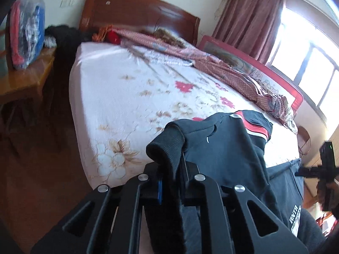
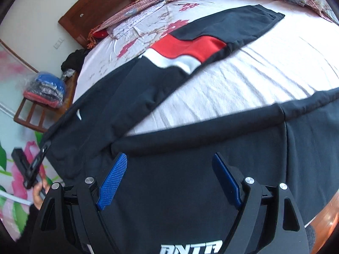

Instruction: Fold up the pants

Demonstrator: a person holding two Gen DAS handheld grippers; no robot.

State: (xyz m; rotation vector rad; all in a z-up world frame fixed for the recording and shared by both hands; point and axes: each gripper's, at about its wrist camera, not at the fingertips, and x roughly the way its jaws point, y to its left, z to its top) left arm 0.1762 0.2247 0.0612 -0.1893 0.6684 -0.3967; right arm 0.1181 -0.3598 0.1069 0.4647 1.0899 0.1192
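Note:
Dark navy pants with a red and white band lie across the foot of the bed; one leg stretches toward the pillows. My left gripper is shut on the waistband end of the pants and holds it raised, with cloth draped over its fingers. It also shows at the left edge of the right wrist view, pinching the pants' edge. My right gripper is open, its blue pads spread just above the waistband area, holding nothing. It shows far right in the left wrist view.
A floral sheet covers the bed, with a checked quilt bunched along the far side by a red guard rail. A wooden headboard stands behind. A side table with a bag of clothes is at left. The window is at right.

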